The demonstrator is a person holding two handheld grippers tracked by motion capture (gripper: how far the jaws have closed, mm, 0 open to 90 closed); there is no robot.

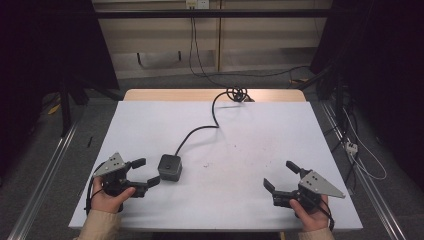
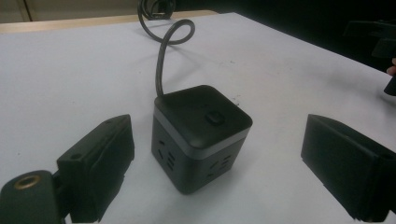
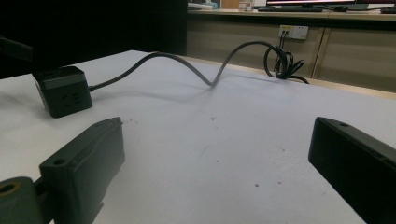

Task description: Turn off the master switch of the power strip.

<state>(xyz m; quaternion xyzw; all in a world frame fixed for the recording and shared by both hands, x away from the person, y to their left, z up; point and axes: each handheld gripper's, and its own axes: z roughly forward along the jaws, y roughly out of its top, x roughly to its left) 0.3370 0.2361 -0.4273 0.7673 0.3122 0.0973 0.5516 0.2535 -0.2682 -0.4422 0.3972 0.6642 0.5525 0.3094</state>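
left gripper (image 1: 145, 174): held in the person's left hand (image 1: 107, 197) near the front left corner of the worktop (image 1: 260, 135); jaws spread wide, nothing between them touching. in the left gripper view the fingers (image 2: 100, 163) stood either side of the cube, apart from it.
right gripper (image 1: 281, 175): held in the right hand (image 1: 311, 216) near the front right corner; jaws wide apart over bare worktop, holding nothing.
power cube (image 1: 170, 166): dark, socket faces on its sides, a button on top; upright on the worktop left of centre, just beside the left gripper's fingertips and well apart from the right gripper.
cable (image 1: 202, 129): ran from the cube toward the far edge, ending in a coil (image 1: 237, 93) there.
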